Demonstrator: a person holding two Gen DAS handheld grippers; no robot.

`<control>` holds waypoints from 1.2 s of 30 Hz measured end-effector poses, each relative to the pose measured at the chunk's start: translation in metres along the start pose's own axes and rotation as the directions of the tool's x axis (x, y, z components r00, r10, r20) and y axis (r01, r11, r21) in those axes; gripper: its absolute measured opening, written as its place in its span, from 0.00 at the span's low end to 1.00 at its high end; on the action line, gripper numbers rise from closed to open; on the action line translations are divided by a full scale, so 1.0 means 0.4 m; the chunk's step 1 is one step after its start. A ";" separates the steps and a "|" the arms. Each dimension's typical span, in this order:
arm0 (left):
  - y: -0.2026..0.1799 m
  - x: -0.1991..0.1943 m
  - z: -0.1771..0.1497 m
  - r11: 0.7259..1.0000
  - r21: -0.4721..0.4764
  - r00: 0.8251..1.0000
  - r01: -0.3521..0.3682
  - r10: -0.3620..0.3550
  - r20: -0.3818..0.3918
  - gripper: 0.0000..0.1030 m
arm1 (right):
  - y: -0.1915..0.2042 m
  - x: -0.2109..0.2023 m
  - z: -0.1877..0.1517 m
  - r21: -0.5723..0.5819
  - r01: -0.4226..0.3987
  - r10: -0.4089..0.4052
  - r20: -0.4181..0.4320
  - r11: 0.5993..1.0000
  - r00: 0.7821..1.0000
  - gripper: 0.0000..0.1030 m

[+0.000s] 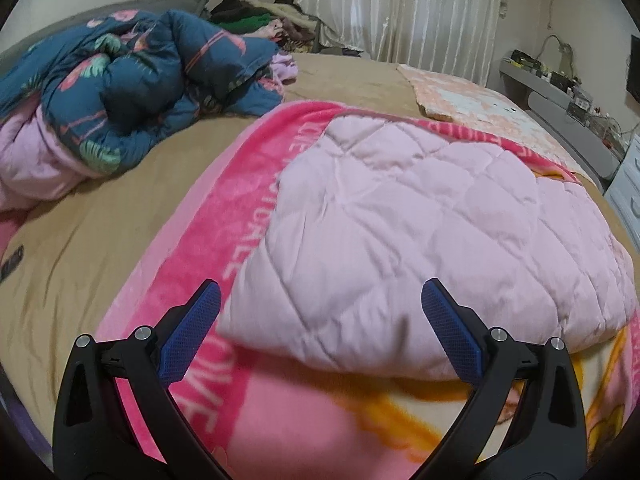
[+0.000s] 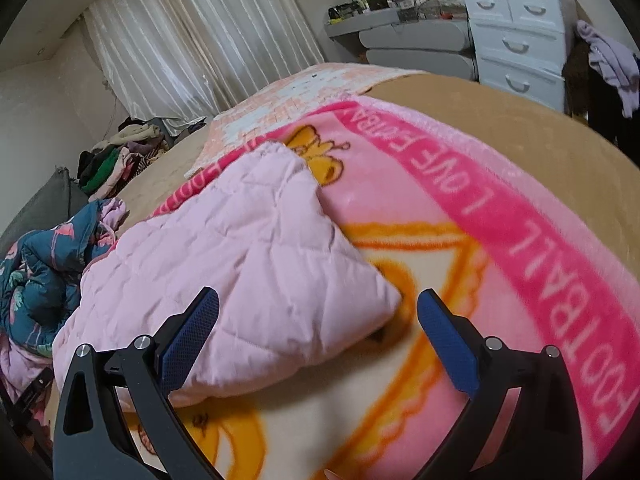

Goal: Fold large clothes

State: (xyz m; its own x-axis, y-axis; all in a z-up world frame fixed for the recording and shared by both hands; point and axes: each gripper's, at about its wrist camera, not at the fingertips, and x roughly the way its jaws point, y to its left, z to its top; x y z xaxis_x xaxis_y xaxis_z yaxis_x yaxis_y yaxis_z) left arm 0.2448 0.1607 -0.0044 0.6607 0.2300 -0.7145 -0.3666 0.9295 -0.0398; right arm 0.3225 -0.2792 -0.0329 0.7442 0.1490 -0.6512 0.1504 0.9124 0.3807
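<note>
Now both my grippers are angled down toward the bed (image 1: 100, 208). Left gripper (image 1: 320, 292): jaws spread wide, nothing between the pads, tips hovering above the near edge of the quilt (image 1: 420, 220) without touching it. Right gripper (image 2: 318, 298): jaws equally wide, empty; the quilt's near corner shows between its fingers in the right wrist view, but the pads are clear of it.

Quilt: one, pale pink, quilted in diamonds, folded into a thick pad. It lies on top of the blanket (image 1: 224, 216).

Relative to the quilt:
- Blanket: one, pink fleece with white lettering and an orange cartoon print, spread flat directly under the quilt and showing past it on all visible sides.
- Comforter (image 1: 140, 80): one, dark blue floral with pink lining, bunched up to the left, well apart.
- Peach cloth (image 1: 460, 100): one, flat, beyond the far edge, just beside the blanket.
- Clothes heap (image 1: 260, 20): one pile, far behind, at the bed's head near the curtain (image 1: 400, 8).
- Drawer unit (image 2: 516, 44): one, white, off the bed, beyond the far right; I count five drawer fronts visible.
- Lilac garment (image 2: 612, 64): one, hanging right of the drawers.

Gripper count: two, four blue pads visible.
</note>
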 end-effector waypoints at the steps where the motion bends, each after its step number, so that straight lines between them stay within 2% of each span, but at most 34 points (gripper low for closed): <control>1: 0.008 0.005 -0.015 1.000 -0.030 1.000 0.003 -0.003 -0.014 0.91 | -0.002 0.005 -0.006 0.008 -0.002 0.002 -0.007 1.000 1.000 0.96; 6: 0.052 0.038 -0.070 0.976 -0.202 0.992 0.083 -0.100 -0.076 0.91 | -0.014 0.029 -0.044 0.064 -0.026 0.029 -0.047 0.998 0.998 0.96; 9: 0.072 0.065 -0.089 0.937 -0.324 0.980 0.131 -0.171 -0.097 0.91 | -0.015 0.054 -0.048 0.113 -0.069 0.079 -0.086 0.991 0.993 0.96; 11: 0.078 0.091 -0.098 0.899 -0.404 0.966 0.168 -0.231 -0.112 0.91 | -0.014 0.071 -0.048 0.145 -0.086 0.102 -0.106 0.986 0.989 0.96; 13: 0.077 0.111 -0.100 0.879 -0.440 0.959 0.185 -0.260 -0.116 0.91 | -0.013 0.094 -0.047 0.170 -0.098 0.119 -0.123 0.981 0.985 0.96; 20: 0.062 0.174 -0.076 0.864 -0.463 0.954 0.200 -0.279 -0.109 0.92 | -0.029 0.160 -0.043 0.255 -0.136 0.178 -0.148 0.957 0.973 0.96; 30: 0.047 0.245 -0.065 0.822 -0.523 0.952 0.226 -0.300 -0.059 0.92 | -0.007 0.233 -0.017 0.237 -0.192 0.227 -0.132 0.952 0.965 0.96; 33: 0.040 0.254 -0.057 0.825 -0.518 0.955 0.229 -0.293 -0.046 0.92 | -0.011 0.248 -0.015 0.240 -0.213 0.247 -0.122 0.947 0.961 0.96; 36: 0.024 0.252 -0.042 0.845 -0.490 0.960 0.214 -0.274 -0.053 0.90 | -0.012 0.260 -0.010 0.238 -0.246 0.279 -0.118 0.940 0.953 0.95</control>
State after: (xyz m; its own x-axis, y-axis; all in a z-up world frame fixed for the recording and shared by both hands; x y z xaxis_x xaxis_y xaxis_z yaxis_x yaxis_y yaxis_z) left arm 0.2970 0.1881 -0.0887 0.7004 -0.0491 -0.7121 -0.4890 0.6936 -0.5289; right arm 0.3967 -0.2667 -0.1050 0.6740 0.4418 -0.5920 0.1133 0.7301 0.6739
